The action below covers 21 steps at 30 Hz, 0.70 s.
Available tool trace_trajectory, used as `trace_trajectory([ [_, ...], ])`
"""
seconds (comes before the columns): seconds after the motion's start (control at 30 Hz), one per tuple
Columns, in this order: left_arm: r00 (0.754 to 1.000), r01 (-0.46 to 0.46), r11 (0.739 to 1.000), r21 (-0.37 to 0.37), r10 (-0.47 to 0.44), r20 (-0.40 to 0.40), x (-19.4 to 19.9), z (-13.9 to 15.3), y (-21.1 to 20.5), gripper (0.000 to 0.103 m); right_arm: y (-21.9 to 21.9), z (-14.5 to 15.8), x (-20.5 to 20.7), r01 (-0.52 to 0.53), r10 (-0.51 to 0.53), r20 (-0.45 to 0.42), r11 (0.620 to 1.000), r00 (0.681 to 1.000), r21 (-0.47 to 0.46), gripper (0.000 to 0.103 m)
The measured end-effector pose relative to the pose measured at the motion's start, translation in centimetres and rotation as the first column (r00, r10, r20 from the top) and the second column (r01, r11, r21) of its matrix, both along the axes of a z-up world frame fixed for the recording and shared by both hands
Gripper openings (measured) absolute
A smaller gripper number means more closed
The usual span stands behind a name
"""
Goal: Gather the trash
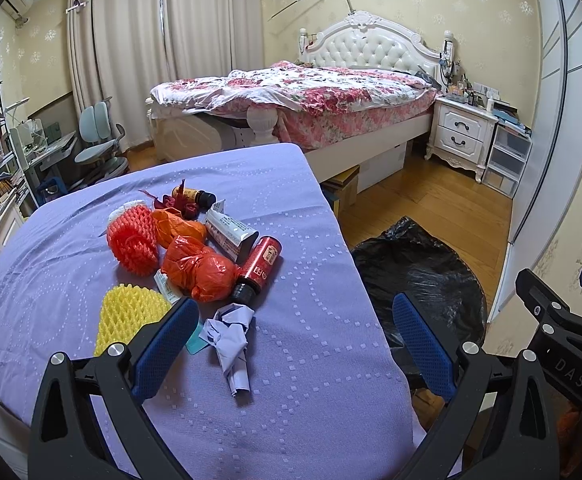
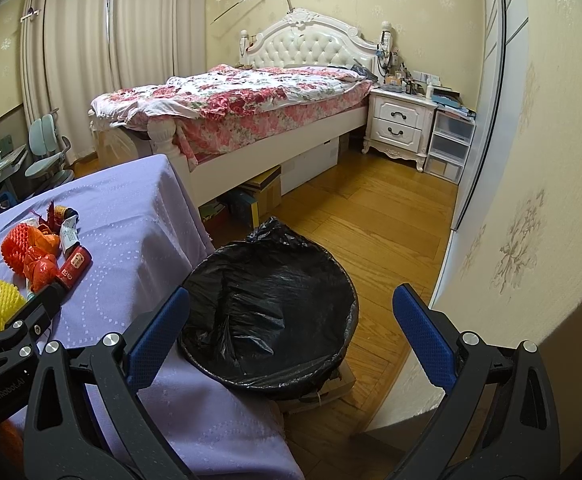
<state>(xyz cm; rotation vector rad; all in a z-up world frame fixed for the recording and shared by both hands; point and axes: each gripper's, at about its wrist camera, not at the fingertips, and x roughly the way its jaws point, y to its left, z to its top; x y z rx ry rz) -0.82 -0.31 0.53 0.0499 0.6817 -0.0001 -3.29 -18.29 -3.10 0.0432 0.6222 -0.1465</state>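
Observation:
Trash lies in a pile on the purple tablecloth (image 1: 291, 208): a crumpled purple paper (image 1: 231, 340), a red bottle (image 1: 259, 265), an orange plastic bag (image 1: 199, 266), an orange foam net (image 1: 133, 240), a yellow foam net (image 1: 129, 316), a white tube (image 1: 229, 232) and a small brown bottle (image 1: 193, 196). My left gripper (image 1: 295, 344) is open and empty, just in front of the crumpled paper. A bin lined with a black bag (image 2: 271, 308) stands on the floor right of the table. My right gripper (image 2: 291, 340) is open and empty above the bin.
A bed with a floral cover (image 1: 311, 92) stands behind the table, boxes (image 2: 263, 196) under it. A white nightstand (image 2: 401, 124) and plastic drawers (image 2: 449, 148) are at the far right. A wall (image 2: 531, 200) is close on the right. A desk chair (image 1: 99, 148) is at the left.

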Motion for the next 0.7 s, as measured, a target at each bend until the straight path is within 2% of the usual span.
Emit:
trace_trajectory([
  [0.7, 1.0, -0.012, 1.0, -0.006, 0.012, -0.01, -0.3, -0.76, 0.91, 0.097, 0.12, -0.5, -0.13, -0.009, 0.009, -0.009, 1.0, 1.0, -0.001, 0.099],
])
